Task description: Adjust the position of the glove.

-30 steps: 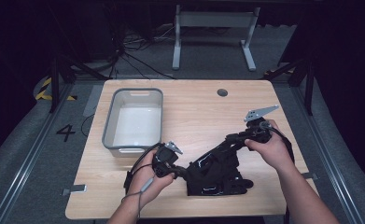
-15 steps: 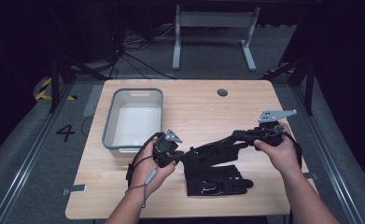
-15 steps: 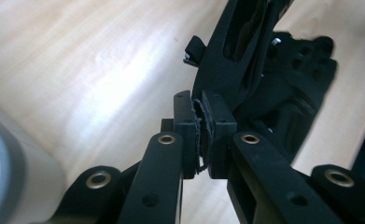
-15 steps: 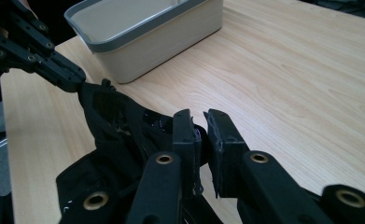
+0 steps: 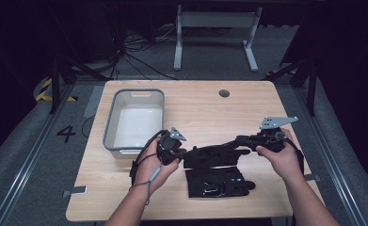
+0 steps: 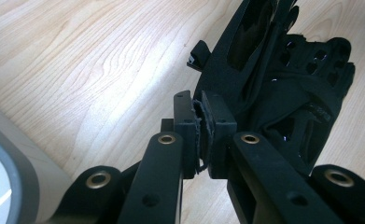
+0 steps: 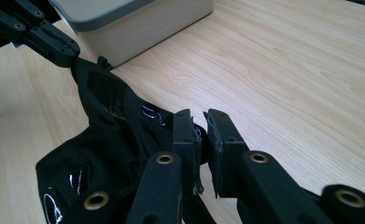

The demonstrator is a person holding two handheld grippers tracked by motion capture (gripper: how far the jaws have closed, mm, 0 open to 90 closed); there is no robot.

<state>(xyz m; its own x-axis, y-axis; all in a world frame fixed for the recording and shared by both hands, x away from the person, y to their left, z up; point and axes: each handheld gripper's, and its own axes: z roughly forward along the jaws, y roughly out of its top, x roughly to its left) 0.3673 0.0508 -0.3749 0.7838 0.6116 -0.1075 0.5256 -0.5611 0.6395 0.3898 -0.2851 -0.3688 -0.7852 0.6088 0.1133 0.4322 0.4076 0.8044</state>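
While both grippers stay clamped on the upper glove, the right gripper has drawn outward, stretching it flat above the second glove on the table, ready for laying down.

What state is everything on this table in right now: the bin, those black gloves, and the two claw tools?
Grey bin: upright, nothing visible inside.
Held glove: lifted, stretched between both grippers.
Second glove: lying flat on the table.
Left gripper: shut on the held glove's edge.
Right gripper: shut on its other end.
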